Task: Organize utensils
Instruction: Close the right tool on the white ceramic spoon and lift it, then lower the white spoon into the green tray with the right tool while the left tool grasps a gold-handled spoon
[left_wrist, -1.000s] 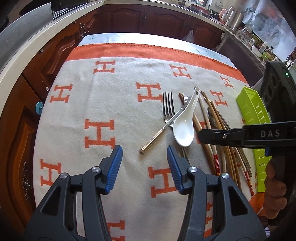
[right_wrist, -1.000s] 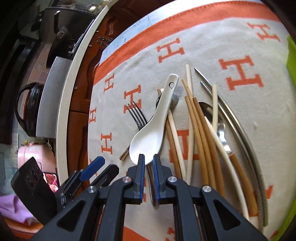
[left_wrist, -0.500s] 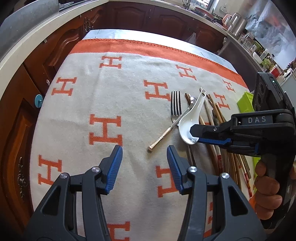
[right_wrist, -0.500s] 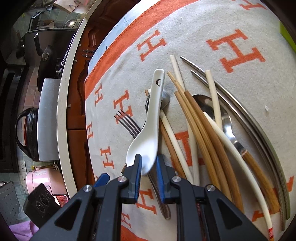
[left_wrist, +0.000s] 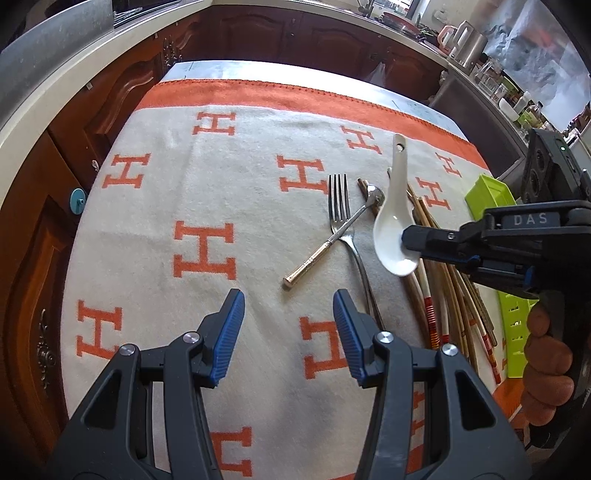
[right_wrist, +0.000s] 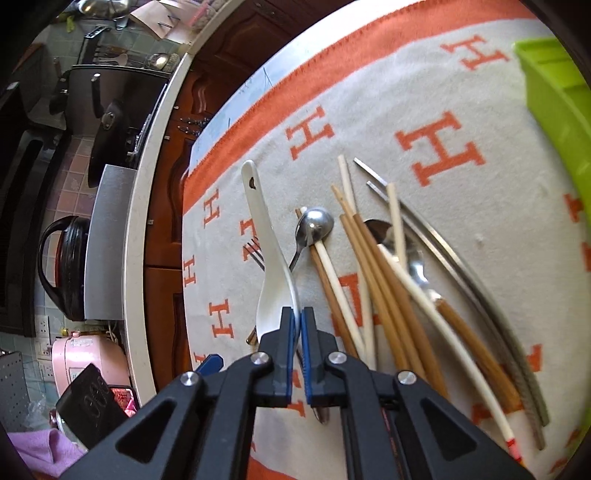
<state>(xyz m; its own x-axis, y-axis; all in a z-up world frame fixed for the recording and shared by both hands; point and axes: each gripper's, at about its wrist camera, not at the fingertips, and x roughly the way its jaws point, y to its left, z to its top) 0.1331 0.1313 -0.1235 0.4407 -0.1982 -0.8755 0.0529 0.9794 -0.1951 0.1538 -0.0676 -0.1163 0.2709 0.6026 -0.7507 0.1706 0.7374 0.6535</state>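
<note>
My right gripper (right_wrist: 298, 314) is shut on the bowl rim of a white ceramic spoon (right_wrist: 267, 243) and holds it lifted above the cloth; the right gripper (left_wrist: 408, 240) and the spoon (left_wrist: 391, 218) also show in the left wrist view. Under it lie a fork (left_wrist: 341, 214), a small metal spoon with a gold handle (left_wrist: 334, 240) and a pile of wooden, white and metal chopsticks (right_wrist: 391, 280). My left gripper (left_wrist: 288, 325) is open and empty, above bare cloth to the left of the utensils.
A white blanket with orange H marks (left_wrist: 207, 251) covers the table. A lime green tray (left_wrist: 495, 206) stands at the right edge, also in the right wrist view (right_wrist: 554, 96). Wooden cabinets (left_wrist: 92, 110) and a countertop surround the table.
My right gripper closed on the white spoon's bowl and lifted it off the pile, tilting the handle up. The left gripper stayed open and drew back slightly.
</note>
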